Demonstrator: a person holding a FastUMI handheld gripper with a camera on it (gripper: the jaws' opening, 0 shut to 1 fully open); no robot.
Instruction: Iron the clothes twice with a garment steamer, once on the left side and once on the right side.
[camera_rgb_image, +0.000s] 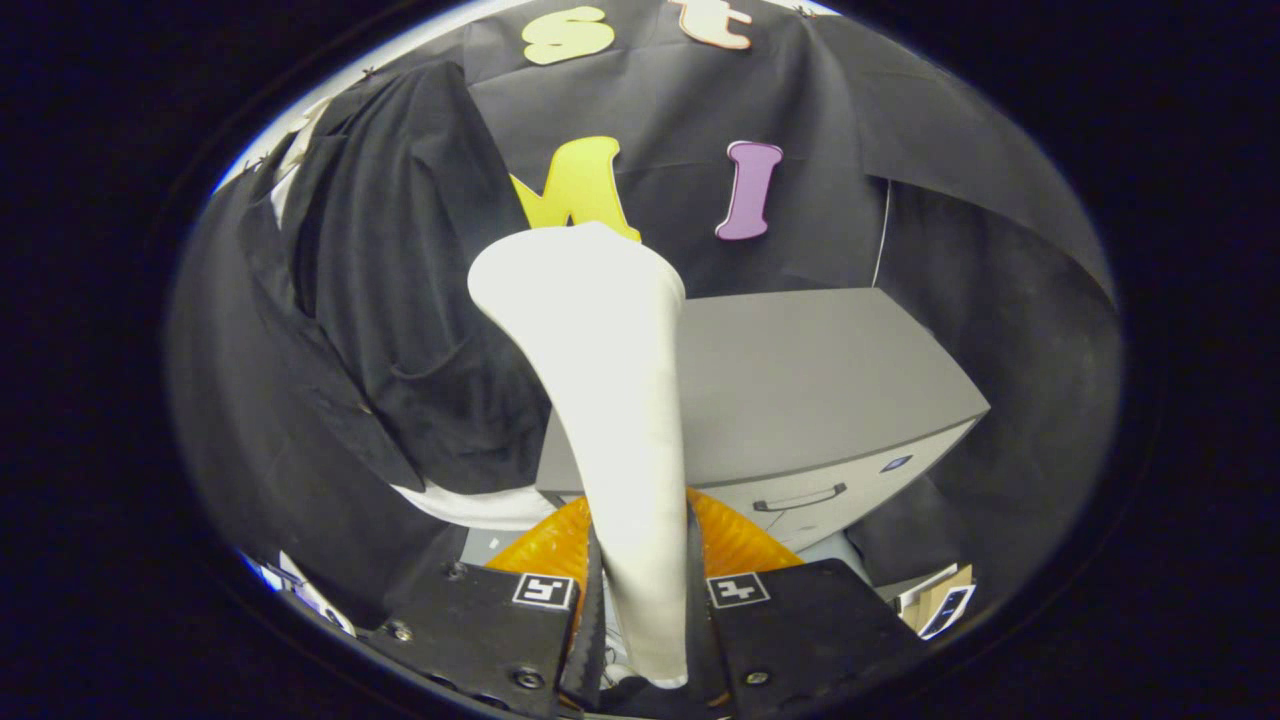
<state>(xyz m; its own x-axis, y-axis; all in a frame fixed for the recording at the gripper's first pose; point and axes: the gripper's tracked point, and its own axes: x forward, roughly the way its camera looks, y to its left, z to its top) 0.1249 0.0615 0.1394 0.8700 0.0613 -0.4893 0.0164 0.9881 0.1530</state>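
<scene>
Gripper view, and the gripper (640, 600) has its two black fingers (590, 610) pinched tight on the white garment steamer (610, 420) — one finger on each side of the slim handle, both pressing against it. Each finger block carries a small black-and-white square marker on top.

From that grip the steamer rises straight ahead, narrow at the fingers and flaring out into a broad, rounded head at the top. It stands roughly upright, leaning a touch to the left as it climbs. Whether that head is actually touching cloth — I can't tell from this angle.

The clothes: a black garment (400, 300) hangs to the left of the steamer, draped in folds, its lower hem falling just beside the steamer's neck. A strip of white fabric (480, 505) peeks out under that hem, and another bit of white shows up near the garment's collar.

To the right, beyond the fingers, sits a grey cabinet (800, 390) with a flat top and a drawer front bearing a curved handle (800, 497). The steamer's body crosses in front of the cabinet's left edge.

Down low, just ahead of the fingers and behind the steamer's handle, there's an orange ribbed object (730, 540), showing on both sides of the handle. At the lower right, some small cards or boxes (940, 597) lie near the booth wall, too small to make out.
</scene>
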